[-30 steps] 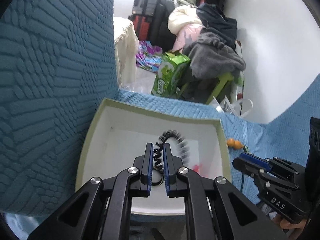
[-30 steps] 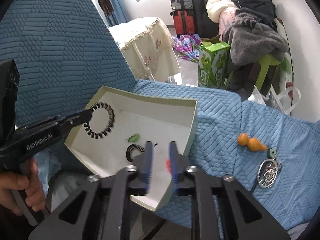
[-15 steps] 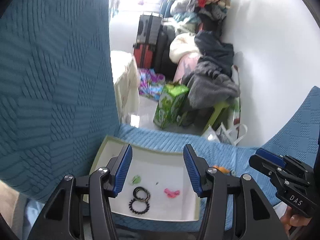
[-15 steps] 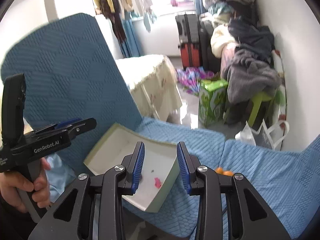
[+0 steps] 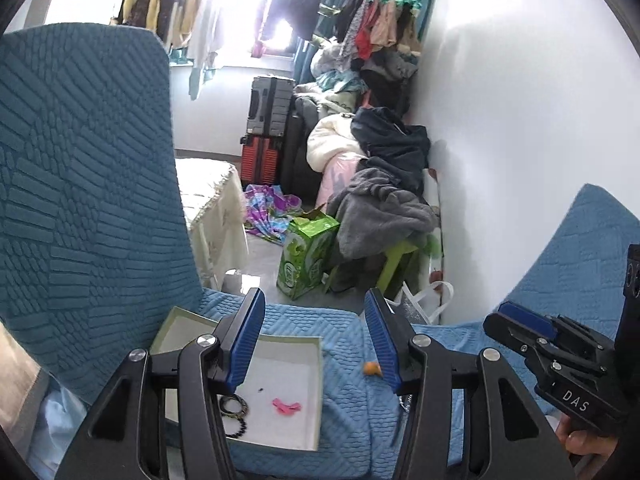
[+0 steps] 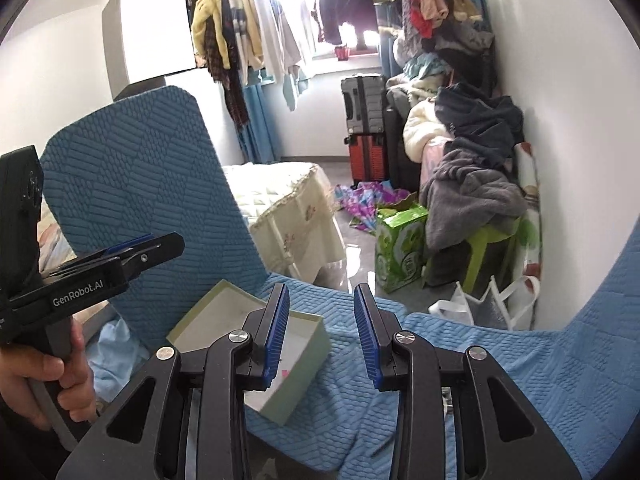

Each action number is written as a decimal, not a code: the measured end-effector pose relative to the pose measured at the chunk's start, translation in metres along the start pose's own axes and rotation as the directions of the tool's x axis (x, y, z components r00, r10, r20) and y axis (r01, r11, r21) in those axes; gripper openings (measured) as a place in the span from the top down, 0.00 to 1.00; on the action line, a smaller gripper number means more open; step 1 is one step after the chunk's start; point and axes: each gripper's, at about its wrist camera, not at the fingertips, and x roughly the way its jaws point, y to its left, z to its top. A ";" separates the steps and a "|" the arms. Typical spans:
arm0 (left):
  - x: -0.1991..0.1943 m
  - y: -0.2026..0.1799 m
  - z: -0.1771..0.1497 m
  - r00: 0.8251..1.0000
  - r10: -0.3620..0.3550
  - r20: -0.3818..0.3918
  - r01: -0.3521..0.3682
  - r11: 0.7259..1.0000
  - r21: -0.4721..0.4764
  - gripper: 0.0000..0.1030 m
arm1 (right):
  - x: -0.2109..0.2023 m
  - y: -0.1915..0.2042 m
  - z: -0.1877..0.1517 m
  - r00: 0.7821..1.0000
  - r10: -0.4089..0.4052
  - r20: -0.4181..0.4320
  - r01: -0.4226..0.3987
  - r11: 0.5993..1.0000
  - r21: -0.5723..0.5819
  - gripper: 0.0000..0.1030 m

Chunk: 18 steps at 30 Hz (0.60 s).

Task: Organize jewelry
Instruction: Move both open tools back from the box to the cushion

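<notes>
Left hand-held gripper: jaws apart, closing slightly, nothing between them.
Right hand-held gripper: jaws apart, empty.
Box: sat on the blue cover, held a beaded bracelet and pink piece.
Handling: light, floppy beads; probably best pinched across the strand.
Orange charm: lay beyond the box.

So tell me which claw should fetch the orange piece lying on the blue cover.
Right, probably. The orange piece lies right of the box, toward the right claw, which is empty; the left claw hangs over the box.
</notes>
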 end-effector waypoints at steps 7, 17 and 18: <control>0.008 -0.031 -0.015 0.999 -0.047 -0.027 0.048 0.999 0.020 0.50 | -0.019 -0.026 -0.020 0.998 -0.057 0.012 0.057 0.998 0.031 0.70; 0.030 -0.064 -0.048 0.990 -0.122 -0.077 0.125 0.992 0.035 0.51 | -0.028 -0.066 -0.055 0.992 -0.127 -0.021 0.129 0.988 0.086 0.70; 0.032 -0.065 -0.050 0.990 -0.121 -0.078 0.124 0.992 0.035 0.51 | -0.028 -0.068 -0.059 0.991 -0.133 -0.023 0.135 0.987 0.086 0.70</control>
